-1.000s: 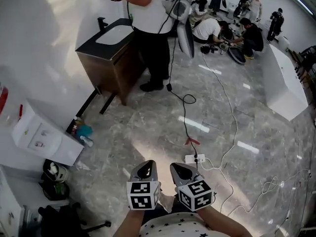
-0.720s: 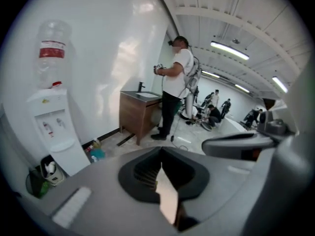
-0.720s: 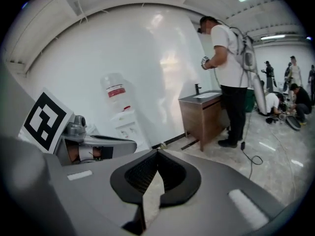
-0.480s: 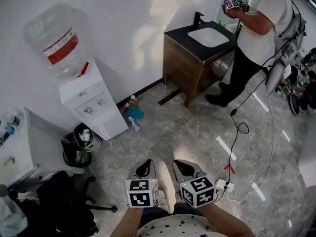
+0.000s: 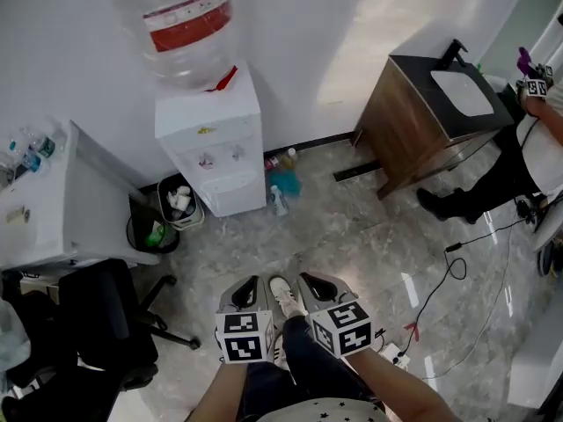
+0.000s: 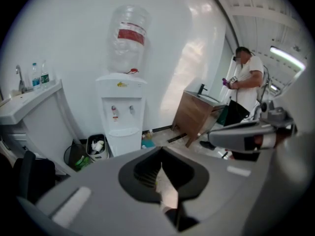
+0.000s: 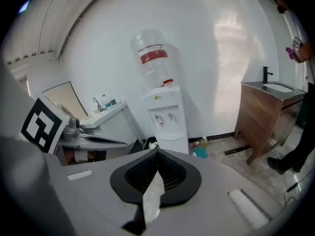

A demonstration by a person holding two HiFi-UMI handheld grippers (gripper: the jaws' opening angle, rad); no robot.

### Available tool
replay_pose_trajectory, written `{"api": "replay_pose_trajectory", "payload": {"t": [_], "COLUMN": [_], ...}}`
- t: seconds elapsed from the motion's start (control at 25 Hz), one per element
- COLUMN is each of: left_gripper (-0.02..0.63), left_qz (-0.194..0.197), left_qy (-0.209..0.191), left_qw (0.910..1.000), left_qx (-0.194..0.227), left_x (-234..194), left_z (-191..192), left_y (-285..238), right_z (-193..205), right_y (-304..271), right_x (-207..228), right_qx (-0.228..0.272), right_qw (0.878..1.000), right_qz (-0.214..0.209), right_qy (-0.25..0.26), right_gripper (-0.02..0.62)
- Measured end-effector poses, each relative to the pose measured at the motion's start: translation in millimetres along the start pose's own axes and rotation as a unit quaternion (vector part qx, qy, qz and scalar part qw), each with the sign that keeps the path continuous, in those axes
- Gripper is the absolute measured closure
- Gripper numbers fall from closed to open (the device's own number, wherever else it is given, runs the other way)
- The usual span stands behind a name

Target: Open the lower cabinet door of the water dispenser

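The white water dispenser (image 5: 209,139) stands against the wall with a large clear bottle (image 5: 180,20) on top. Its lower cabinet door (image 5: 234,193) is closed. In the left gripper view the dispenser (image 6: 121,113) is ahead and a little left. In the right gripper view it (image 7: 166,113) is straight ahead. My left gripper (image 5: 247,282) and right gripper (image 5: 314,280) are held side by side low in the head view, well short of the dispenser. Both point toward it and are shut with nothing in them. A white shoe (image 5: 282,295) shows between them.
A small bin with rubbish (image 5: 178,204) and a black bin (image 5: 148,232) stand left of the dispenser. A white counter (image 5: 62,202) and a black office chair (image 5: 84,337) are further left. Bottles (image 5: 280,187) lie at the wall base. A wooden sink cabinet (image 5: 422,121), a person (image 5: 528,148) and floor cables (image 5: 440,280) are on the right.
The view has swung so the dispenser moved from the left edge to the upper middle, and the sink cabinet slid right. Both grippers stay shut and side by side.
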State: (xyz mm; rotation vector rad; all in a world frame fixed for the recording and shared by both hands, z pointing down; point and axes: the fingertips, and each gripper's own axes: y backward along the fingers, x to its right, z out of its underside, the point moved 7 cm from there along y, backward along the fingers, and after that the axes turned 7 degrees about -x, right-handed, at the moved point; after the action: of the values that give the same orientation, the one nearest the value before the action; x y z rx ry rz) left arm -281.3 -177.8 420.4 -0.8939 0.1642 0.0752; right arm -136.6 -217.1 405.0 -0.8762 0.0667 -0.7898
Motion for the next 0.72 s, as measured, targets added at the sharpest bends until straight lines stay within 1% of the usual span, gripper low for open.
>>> {"api": "replay_pose_trajectory", "payload": {"t": [0.2,0.32,0.36,0.4,0.48,0.56,0.64,0.72], "left_gripper": [0.599,0.598,0.599,0.599,0.599,0.600,0.599,0.598], "left_qz": [-0.028,-0.030,-0.029,-0.028,-0.026,-0.020,-0.017,-0.025], "left_qy": [0.057,0.078,0.079,0.079,0.082,0.089,0.100,0.118], "left_qw": [0.9978,0.9961,0.9960,0.9958,0.9951,0.9939,0.9924,0.9898], "left_qx": [-0.017,-0.028,-0.032,-0.037,-0.050,-0.062,-0.069,-0.074], "left_x": [-54,-82,-90,-96,-108,-120,-133,-149], "left_z": [-7,-9,-7,-4,5,19,35,51], "left_y": [-62,-116,-135,-155,-195,-235,-272,-305], "right_z": [-35,-47,-48,-47,-42,-37,-32,-24], "right_y": [-96,-167,-193,-219,-275,-330,-384,-433], "right_x": [24,46,55,64,84,106,127,146], "right_qx": [-0.037,-0.052,-0.058,-0.064,-0.077,-0.086,-0.091,-0.097], "right_qw": [0.999,0.997,0.997,0.996,0.995,0.994,0.993,0.991], "right_qz": [-0.018,-0.018,-0.020,-0.023,-0.026,-0.019,-0.012,-0.010], "right_qy": [0.026,0.048,0.052,0.054,0.059,0.066,0.077,0.092], "right_gripper": [0.601,0.601,0.590,0.559,0.529,0.490,0.450,0.404]}}
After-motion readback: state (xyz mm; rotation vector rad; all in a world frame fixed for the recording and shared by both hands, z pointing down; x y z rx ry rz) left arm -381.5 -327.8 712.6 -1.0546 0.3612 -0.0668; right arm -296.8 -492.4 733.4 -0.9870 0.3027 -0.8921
